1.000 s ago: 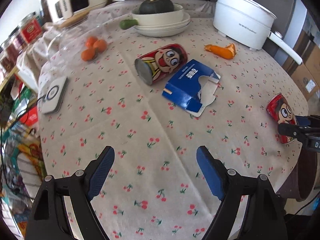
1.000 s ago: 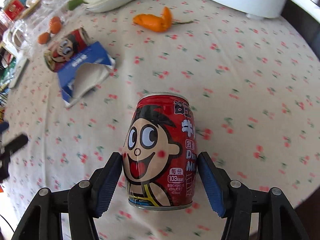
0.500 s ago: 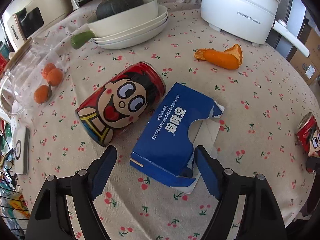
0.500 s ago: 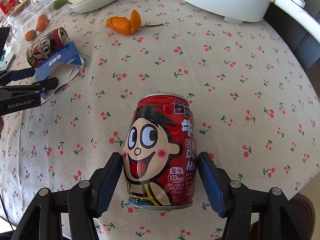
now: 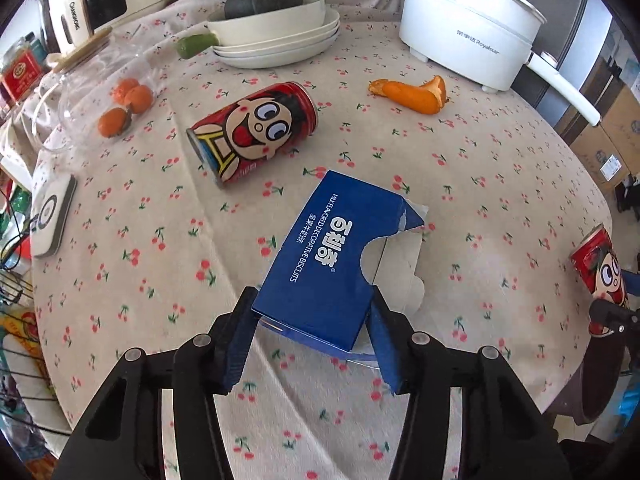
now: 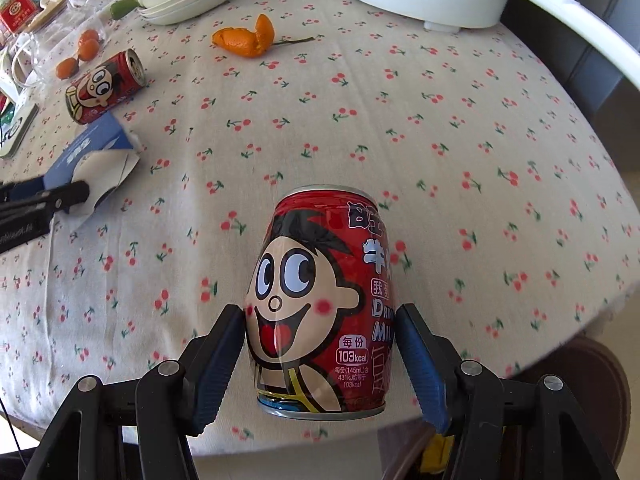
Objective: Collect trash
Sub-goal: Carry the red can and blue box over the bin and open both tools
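From the left wrist, the left hand-held gripper [image 5: 310, 330] was closing on the torn blue biscuit box [image 5: 336, 264], pads at its sides, ready for lifting off the worktop [image 5: 160, 240].

From the right wrist, the right hand-held gripper [image 6: 320, 360] clamped a red milk can [image 6: 320, 304] for disposal.

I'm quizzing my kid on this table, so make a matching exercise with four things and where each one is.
Things:
1. blue box
2. upright can
3. lying can
4. orange peel

Places:
A. near the white pot
B. between the left hand-held gripper fingers
C. in the right hand-held gripper
D. beside the glass jar

Pairs: 1-B, 2-C, 3-D, 4-A
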